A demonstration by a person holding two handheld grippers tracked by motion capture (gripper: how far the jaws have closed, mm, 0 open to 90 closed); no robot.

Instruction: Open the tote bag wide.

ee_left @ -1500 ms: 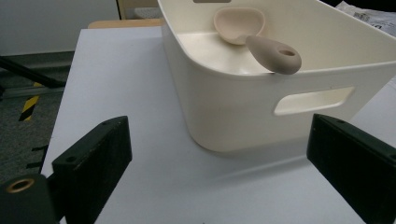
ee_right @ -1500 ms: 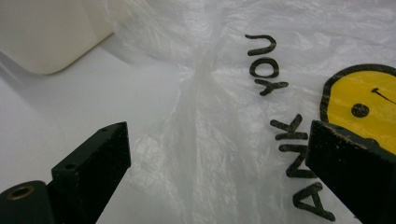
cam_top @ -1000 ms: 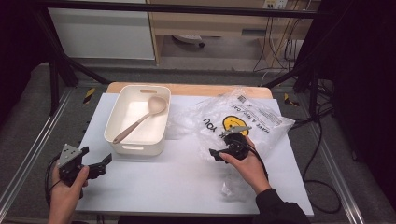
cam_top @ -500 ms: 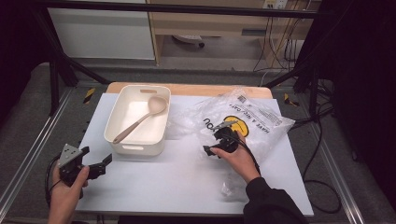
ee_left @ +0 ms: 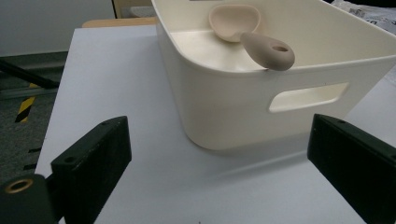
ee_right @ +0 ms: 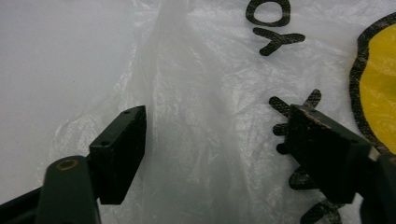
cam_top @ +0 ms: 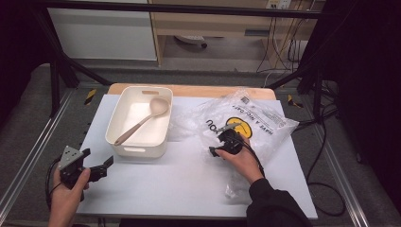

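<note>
We read the job as bagging work on the clear plastic bag (cam_top: 246,120), and it was at the start: no grasp was made yet. The right claw (cam_top: 218,150) sat at the bag's near-left edge with a raised ridge of film (ee_right: 187,116) between its jaws. Those jaws had just been closing but were well apart, and we saw no pad pressing the plastic, so nothing was held.

The bag lay flat and crumpled on the right half of the worktop (cam_top: 189,184), printed side up, with its far-right corner reaching toward the worktop edge.

The left claw (cam_top: 101,166) hovered wide open at the near-left corner, pointing at the white bin (cam_top: 137,142), empty and well short of it. In the left gripper view the bin wall (ee_left: 243,107) stood ahead between the jaws, not touched.

The spoon (cam_top: 142,124) lay inside the bin, handle leaning on the near rim and bowl toward the far end.

Left to do, by our judgement: pinch the film, lift or open the bag, and probably bring in the spoon.

Room: the near centre of the worktop was bare, a good lane between the two claws. The bin sat just beside the bag's left edge, so that gap was tight. The frame rails ran near both sides, and the left hand (cam_top: 66,194) was near the worktop's near edge.
</note>
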